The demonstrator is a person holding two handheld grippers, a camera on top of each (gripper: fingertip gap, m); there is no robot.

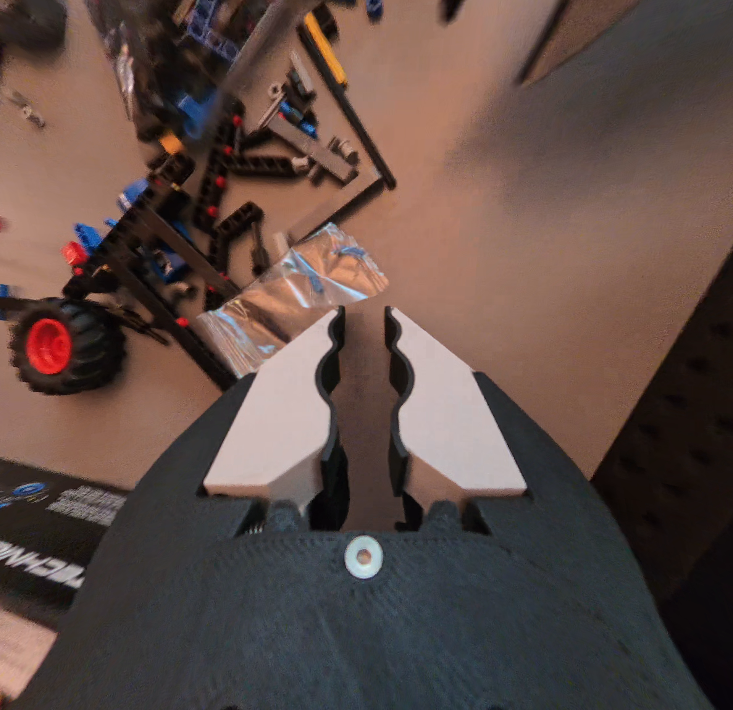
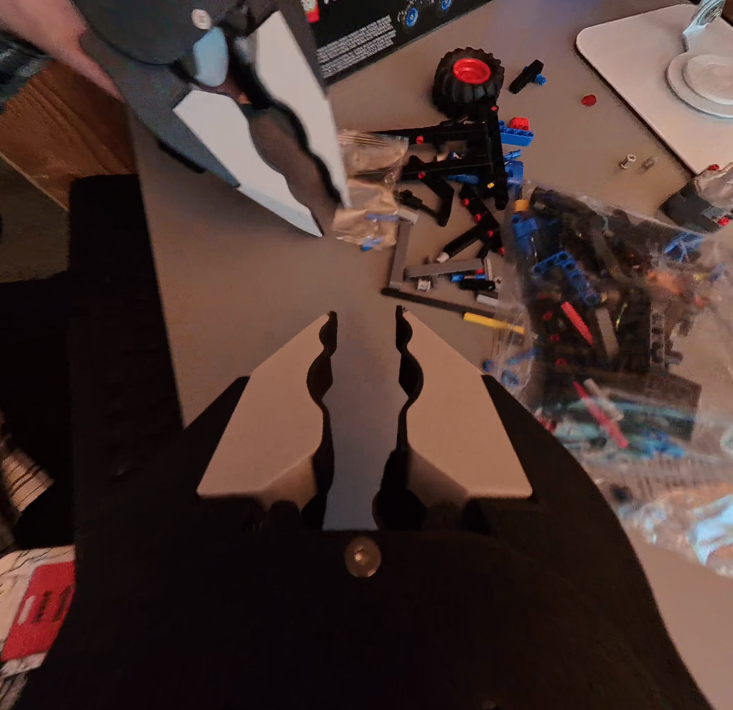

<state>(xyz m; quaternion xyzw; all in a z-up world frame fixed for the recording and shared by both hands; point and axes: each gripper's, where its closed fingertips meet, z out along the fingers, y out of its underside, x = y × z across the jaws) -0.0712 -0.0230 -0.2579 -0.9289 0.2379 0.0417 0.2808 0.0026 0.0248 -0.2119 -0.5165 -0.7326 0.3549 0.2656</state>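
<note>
Left gripper [image 1: 364,314]: jaws apart, empty, beside crinkled clear plastic bag [image 1: 293,294]. Right gripper [image 2: 364,318]: apart, empty, over bare tan tabletop [image 2: 246,294]. Risk: bag snagged, black-and-blue brick chassis [image 2: 460,163] knocked.

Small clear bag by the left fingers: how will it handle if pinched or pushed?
The small clear bag is crinkled thin film, so probably floppy and slippery. It looks nearly empty, so likely very light; a push from the left gripper may just slide or crumple it on the table.
</note>
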